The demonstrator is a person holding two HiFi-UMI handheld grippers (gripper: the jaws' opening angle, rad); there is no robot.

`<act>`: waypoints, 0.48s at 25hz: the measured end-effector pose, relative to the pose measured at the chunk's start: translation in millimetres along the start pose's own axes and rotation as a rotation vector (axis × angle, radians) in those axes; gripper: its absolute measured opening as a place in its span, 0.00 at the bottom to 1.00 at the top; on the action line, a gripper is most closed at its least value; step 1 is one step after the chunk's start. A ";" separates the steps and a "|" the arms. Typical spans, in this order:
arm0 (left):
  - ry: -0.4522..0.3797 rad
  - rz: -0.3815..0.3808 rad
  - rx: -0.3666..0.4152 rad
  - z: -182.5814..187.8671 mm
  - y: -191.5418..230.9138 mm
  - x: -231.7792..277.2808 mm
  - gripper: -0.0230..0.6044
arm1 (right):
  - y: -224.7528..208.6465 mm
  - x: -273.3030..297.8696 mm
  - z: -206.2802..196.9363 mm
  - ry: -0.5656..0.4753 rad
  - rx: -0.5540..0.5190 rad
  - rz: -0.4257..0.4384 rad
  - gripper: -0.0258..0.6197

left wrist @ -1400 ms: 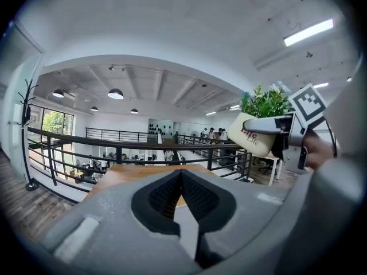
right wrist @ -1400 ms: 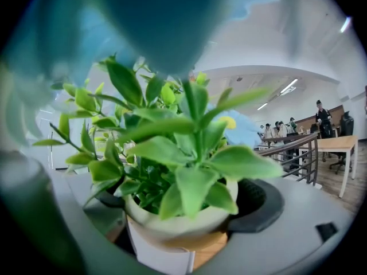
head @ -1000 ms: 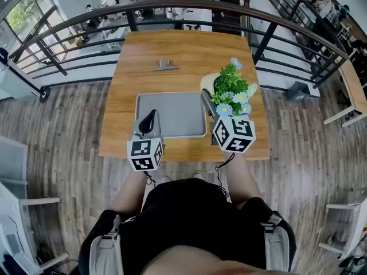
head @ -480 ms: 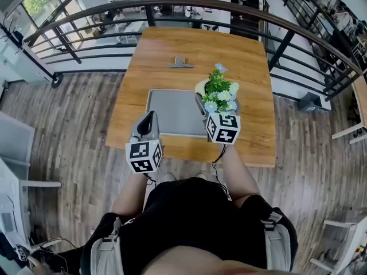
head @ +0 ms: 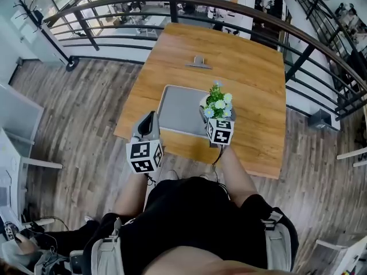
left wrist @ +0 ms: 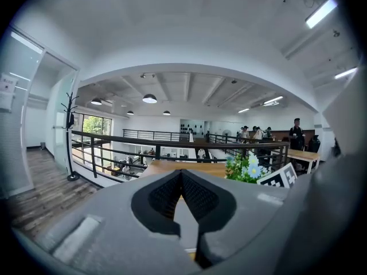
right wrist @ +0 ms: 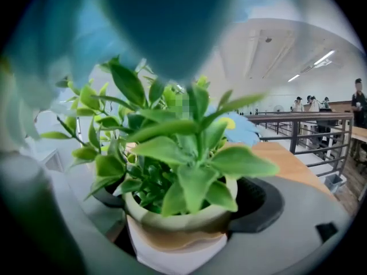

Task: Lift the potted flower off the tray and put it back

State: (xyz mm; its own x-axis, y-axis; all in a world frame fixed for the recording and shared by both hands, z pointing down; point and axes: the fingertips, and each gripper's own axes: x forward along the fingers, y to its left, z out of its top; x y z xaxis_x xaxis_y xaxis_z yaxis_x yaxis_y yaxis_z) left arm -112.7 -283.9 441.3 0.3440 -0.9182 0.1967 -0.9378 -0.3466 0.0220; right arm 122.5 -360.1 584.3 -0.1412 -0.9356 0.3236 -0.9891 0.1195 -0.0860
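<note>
The potted flower (head: 217, 104), green leaves and pale blue blooms in a cream pot (right wrist: 175, 225), is at the right edge of the grey tray (head: 179, 109) on the wooden table (head: 252, 79). My right gripper (right wrist: 182, 204) is shut on the pot, one dark pad on each side. In the head view its marker cube (head: 220, 131) sits just in front of the plant. I cannot tell whether the pot rests on the tray or hangs above it. My left gripper (head: 149, 117) is shut on nothing, held at the table's front left edge, left of the tray.
A small metal stand (head: 198, 62) sits on the table beyond the tray. A dark curved railing (head: 241, 6) runs behind the table. Wood floor (head: 74, 130) lies to the left and right. People are at distant tables (left wrist: 298, 139).
The head view has shifted, so the table looks smaller and farther. The right gripper with the plant now overlaps the tray's right edge more. The left gripper stays where it was.
</note>
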 end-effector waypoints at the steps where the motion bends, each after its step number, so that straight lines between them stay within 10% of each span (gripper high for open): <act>1: 0.002 0.009 -0.001 -1.3 2.8 -2.1 0.06 | 2.6 5.4 -12.5 0.026 -0.003 0.007 0.84; 12: 0.033 0.085 -0.010 -13.6 26.6 -17.5 0.06 | 2.5 31.8 -102.8 0.201 -0.013 0.013 0.84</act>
State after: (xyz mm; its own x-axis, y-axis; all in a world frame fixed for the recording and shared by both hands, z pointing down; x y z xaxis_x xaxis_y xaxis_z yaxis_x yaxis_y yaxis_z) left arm -144.3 -274.4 451.8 0.2611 -0.9375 0.2302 -0.9641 -0.2652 0.0132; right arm 111.3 -355.4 691.3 -0.1582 -0.8492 0.5039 -0.9874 0.1366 -0.0798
